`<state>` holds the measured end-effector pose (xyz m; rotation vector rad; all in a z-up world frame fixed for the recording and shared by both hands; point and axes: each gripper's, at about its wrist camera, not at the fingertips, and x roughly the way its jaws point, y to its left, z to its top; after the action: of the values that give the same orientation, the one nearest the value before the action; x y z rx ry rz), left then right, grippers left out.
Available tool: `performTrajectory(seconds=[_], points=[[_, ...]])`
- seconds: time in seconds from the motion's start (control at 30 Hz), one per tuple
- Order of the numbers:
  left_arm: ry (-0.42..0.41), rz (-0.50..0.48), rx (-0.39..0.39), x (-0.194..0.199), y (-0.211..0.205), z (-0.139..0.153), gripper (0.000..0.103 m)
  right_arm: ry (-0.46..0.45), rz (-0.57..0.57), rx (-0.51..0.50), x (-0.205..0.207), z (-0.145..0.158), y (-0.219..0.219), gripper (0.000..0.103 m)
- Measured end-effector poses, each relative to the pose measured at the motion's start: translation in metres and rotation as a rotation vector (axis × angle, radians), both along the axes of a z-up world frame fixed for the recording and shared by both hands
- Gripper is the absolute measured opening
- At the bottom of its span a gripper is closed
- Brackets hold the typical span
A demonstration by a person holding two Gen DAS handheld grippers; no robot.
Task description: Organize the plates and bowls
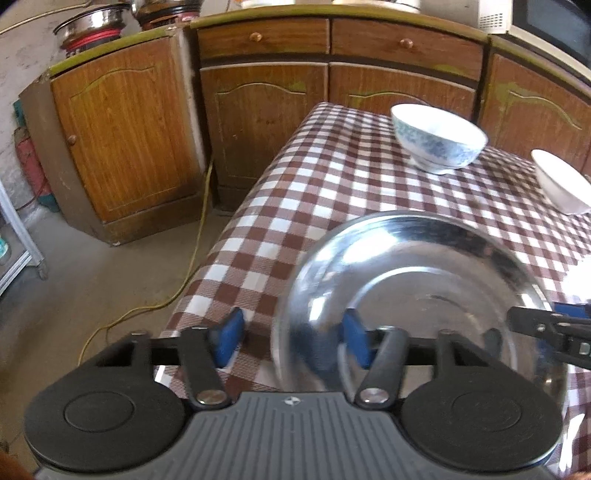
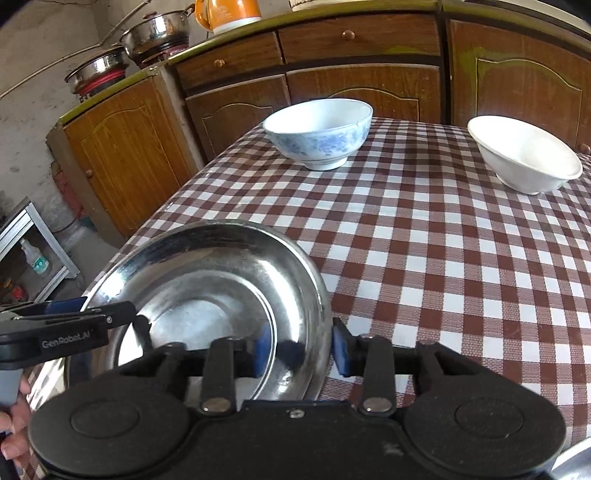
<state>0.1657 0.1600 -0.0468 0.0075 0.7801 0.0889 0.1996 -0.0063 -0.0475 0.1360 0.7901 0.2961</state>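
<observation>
A shiny steel plate (image 1: 424, 266) (image 2: 207, 266) lies at the near left corner of the checked table (image 2: 443, 258). My left gripper (image 1: 291, 339) straddles the plate's left rim. Its inner pad is over the dish, and a strip of cloth shows between the outer pad and the rim. My right gripper (image 2: 301, 350) spans the plate's right rim, outer pad against the edge and inner pad on the sloped wall. Each gripper shows at the side of the other's view, the left gripper (image 2: 103, 310) and the right gripper (image 1: 543, 317). A blue-patterned bowl (image 2: 317, 136) and a white bowl (image 2: 524, 155) stand farther back.
Wooden cabinets (image 1: 258, 122) run behind and to the left of the table. Steel pots (image 2: 155, 33) and an orange kettle (image 2: 229, 13) sit on the counter. A yellow cable (image 1: 192, 266) trails on the floor at the left. A hand (image 2: 14, 417) holds the left gripper's grip.
</observation>
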Motion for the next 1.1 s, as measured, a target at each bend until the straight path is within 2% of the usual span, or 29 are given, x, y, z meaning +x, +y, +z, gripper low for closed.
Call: performTrajectory(seconds=[0.07, 0.2, 0.6, 1.1], points=[[0.002, -0.007, 0.004, -0.001, -0.003, 0.001, 0.044, 0.001, 0.002, 0.004, 0.0, 0.0, 0.001, 0.037], [0.0, 0.0, -0.01, -0.001, 0.0, 0.001, 0.039, -0.008, -0.002, -0.004, -0.002, 0.001, -0.002, 0.028], [-0.036, 0.023, -0.046, -0.014, 0.004, 0.022, 0.039, -0.107, 0.013, -0.02, -0.019, 0.028, -0.001, 0.028], [-0.061, 0.039, -0.045, -0.034, 0.001, 0.049, 0.038, -0.164, 0.022, -0.005, -0.044, 0.059, -0.004, 0.028]])
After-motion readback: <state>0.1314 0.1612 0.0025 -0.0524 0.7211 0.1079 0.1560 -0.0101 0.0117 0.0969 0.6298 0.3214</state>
